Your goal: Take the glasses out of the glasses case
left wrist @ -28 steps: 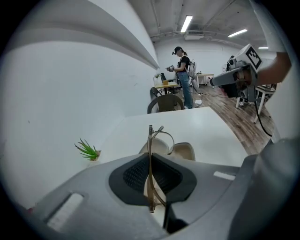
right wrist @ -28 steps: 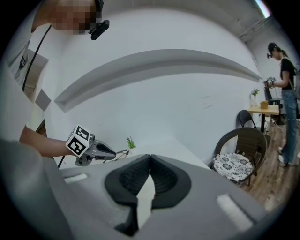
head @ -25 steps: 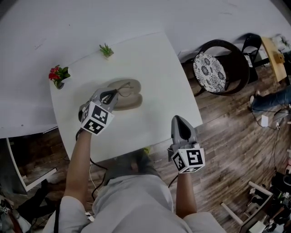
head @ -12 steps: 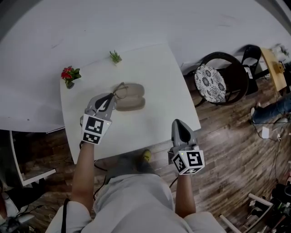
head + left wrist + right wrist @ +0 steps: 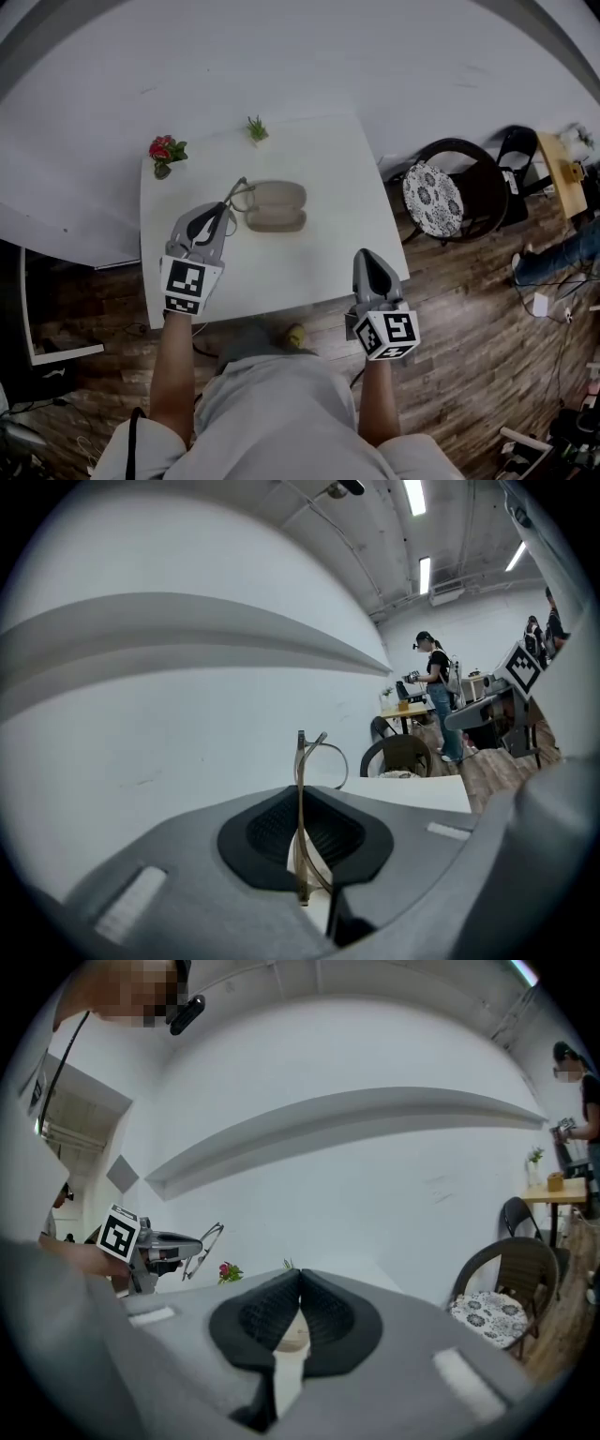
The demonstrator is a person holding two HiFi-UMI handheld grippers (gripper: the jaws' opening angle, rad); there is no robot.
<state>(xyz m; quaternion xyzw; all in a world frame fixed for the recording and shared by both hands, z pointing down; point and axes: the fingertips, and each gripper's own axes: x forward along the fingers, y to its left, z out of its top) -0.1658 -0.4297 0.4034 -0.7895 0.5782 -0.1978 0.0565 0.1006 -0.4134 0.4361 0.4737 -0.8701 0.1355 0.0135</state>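
Note:
The beige glasses case (image 5: 276, 207) lies open on the white table (image 5: 333, 178), its two halves side by side. My left gripper (image 5: 225, 208) hangs above the table just left of the case, shut on one arm of the thin-framed glasses (image 5: 240, 193). In the left gripper view the frame (image 5: 301, 789) stands upright between the pads, and a lens rim (image 5: 330, 757) sticks out past the tips. My right gripper (image 5: 367, 256) is shut and holds nothing near the table's front right edge. The right gripper view shows the left gripper (image 5: 165, 1243) with the glasses (image 5: 208, 1246) raised.
A red flower pot (image 5: 164, 154) and a small green plant (image 5: 255, 127) stand at the table's far edge. A dark chair with a patterned cushion (image 5: 448, 176) stands right of the table on the wood floor. A person (image 5: 437, 697) stands far off in the room.
My left gripper has risen off the case with the glasses in it, drawing them up and to the left. The right gripper has lifted a little. The table looks smaller and farther below.

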